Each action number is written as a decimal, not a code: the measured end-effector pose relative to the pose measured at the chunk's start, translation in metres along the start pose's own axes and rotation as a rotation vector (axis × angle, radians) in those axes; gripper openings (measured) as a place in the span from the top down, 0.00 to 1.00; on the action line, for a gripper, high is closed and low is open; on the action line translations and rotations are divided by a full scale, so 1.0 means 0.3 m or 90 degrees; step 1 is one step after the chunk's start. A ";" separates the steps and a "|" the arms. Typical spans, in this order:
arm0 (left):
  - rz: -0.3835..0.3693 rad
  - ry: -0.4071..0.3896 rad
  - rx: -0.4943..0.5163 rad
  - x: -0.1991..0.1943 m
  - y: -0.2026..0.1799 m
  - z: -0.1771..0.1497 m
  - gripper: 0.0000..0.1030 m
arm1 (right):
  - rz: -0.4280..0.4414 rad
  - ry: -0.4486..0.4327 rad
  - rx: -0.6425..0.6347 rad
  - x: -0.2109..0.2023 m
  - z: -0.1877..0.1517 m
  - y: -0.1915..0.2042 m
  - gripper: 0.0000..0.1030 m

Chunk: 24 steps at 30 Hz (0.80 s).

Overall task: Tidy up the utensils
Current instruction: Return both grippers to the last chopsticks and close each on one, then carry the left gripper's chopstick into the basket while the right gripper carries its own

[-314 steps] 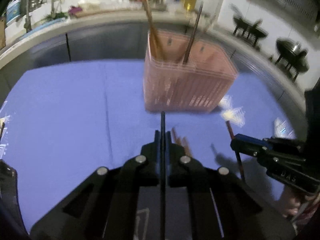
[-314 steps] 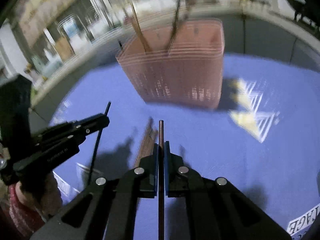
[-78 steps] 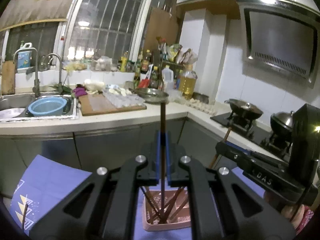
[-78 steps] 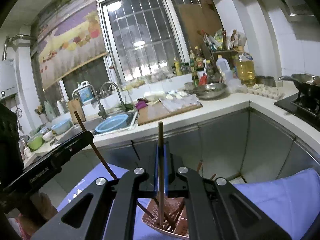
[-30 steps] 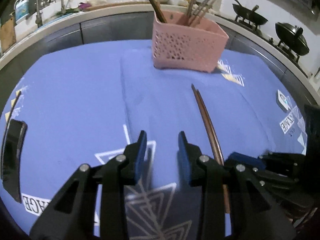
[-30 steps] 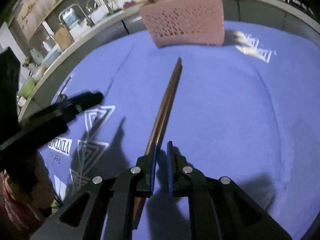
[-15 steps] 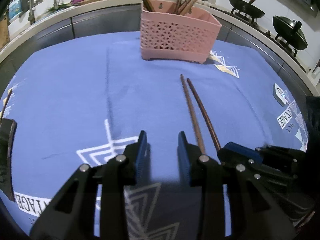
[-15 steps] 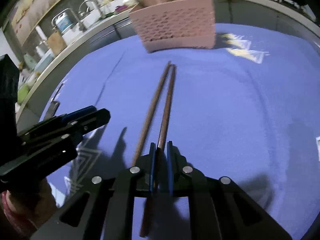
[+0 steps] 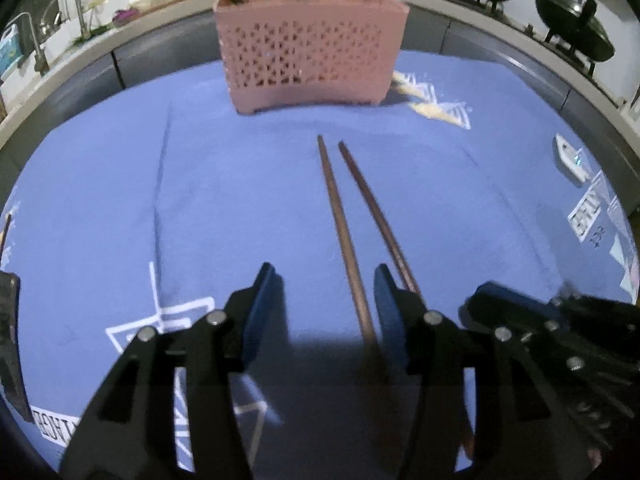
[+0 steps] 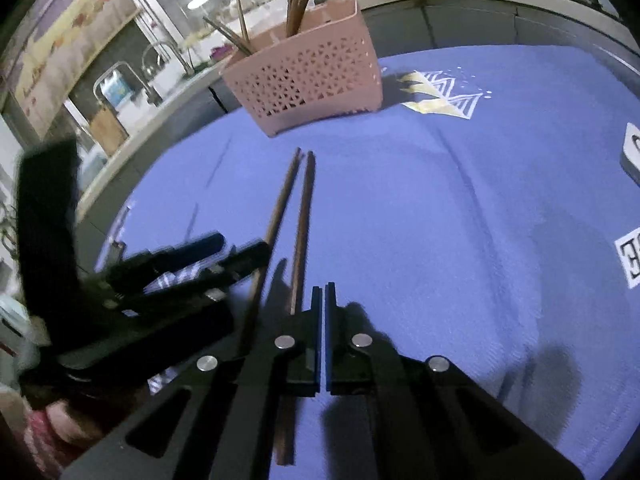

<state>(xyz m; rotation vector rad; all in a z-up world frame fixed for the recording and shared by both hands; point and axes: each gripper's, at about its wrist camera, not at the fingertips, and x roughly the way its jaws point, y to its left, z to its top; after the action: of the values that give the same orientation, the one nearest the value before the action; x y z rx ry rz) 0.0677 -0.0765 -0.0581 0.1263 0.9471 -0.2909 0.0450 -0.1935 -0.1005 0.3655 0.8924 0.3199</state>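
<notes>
Two brown chopsticks (image 9: 340,220) (image 10: 300,220) lie side by side on the blue cloth (image 9: 240,200), tips pointing at the pink perforated basket (image 9: 312,44) (image 10: 312,76), which holds several upright chopsticks. My left gripper (image 9: 324,280) (image 10: 240,246) hangs low over their near ends, its jaws opening. The left chopstick runs between its jaws untouched, and the right chopstick passes behind its right finger (image 9: 384,284). My right gripper (image 10: 322,292) (image 9: 476,300) is shut on nothing, just right of both chopsticks; the nearer one runs under its left finger.
A small white device (image 9: 570,158) (image 10: 632,156) lies on the cloth at the right. A dark object (image 9: 8,340) sits at the left edge. A person's hand (image 10: 60,432) holds the left gripper. Kitchen counter, sink and woks ring the table's far side.
The left gripper slid right and forward and its jaws spread, so one chopstick now lies between them. The right jaws closed fully, and the chopstick seen between them now lies to their left.
</notes>
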 end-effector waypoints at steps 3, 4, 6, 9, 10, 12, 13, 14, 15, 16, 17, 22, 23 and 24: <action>0.019 -0.011 0.021 0.003 -0.011 -0.007 0.52 | 0.006 -0.005 0.006 0.005 0.008 -0.009 0.97; 0.021 -0.013 0.026 0.004 -0.011 -0.012 0.52 | 0.008 -0.005 0.008 0.006 0.011 -0.007 0.96; 0.023 -0.020 0.035 0.004 -0.012 -0.018 0.52 | 0.014 -0.003 0.014 0.011 0.019 -0.017 0.94; 0.024 -0.032 0.038 0.003 0.001 -0.025 0.59 | 0.013 0.000 0.019 0.013 0.022 -0.025 0.91; 0.025 -0.036 0.039 -0.001 0.007 -0.027 0.64 | 0.012 0.001 0.019 0.011 0.021 -0.022 0.90; 0.019 -0.035 0.038 -0.013 0.030 -0.035 0.85 | 0.012 0.003 0.011 0.012 0.032 -0.017 0.88; 0.016 -0.032 0.037 -0.019 0.045 -0.041 0.87 | 0.011 0.002 0.006 0.013 0.039 -0.011 0.88; 0.015 -0.030 0.036 -0.024 0.056 -0.045 0.88 | 0.012 0.001 0.000 0.014 0.049 -0.003 0.87; 0.014 -0.029 0.034 -0.033 0.074 -0.057 0.89 | 0.012 0.001 -0.003 0.016 0.056 0.003 0.85; 0.013 -0.029 0.032 -0.038 0.087 -0.065 0.89 | 0.013 0.002 -0.008 0.020 0.063 0.010 0.85; 0.010 -0.030 0.029 -0.044 0.102 -0.075 0.89 | 0.013 0.004 -0.014 0.029 0.074 0.019 0.84; 0.007 -0.027 -0.002 -0.042 0.157 -0.062 0.87 | 0.008 0.034 -0.045 0.105 0.136 0.056 0.80; 0.006 -0.025 -0.007 -0.036 0.162 -0.049 0.85 | 0.005 0.040 -0.051 0.123 0.150 0.062 0.79; 0.007 -0.024 -0.013 -0.026 0.169 -0.030 0.83 | 0.002 0.049 -0.055 0.144 0.167 0.068 0.79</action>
<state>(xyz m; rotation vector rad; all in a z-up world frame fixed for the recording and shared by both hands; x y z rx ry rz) 0.0717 -0.0245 -0.0579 0.1065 0.9122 -0.2729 0.1080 -0.1661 -0.0928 0.2752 0.9506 0.3761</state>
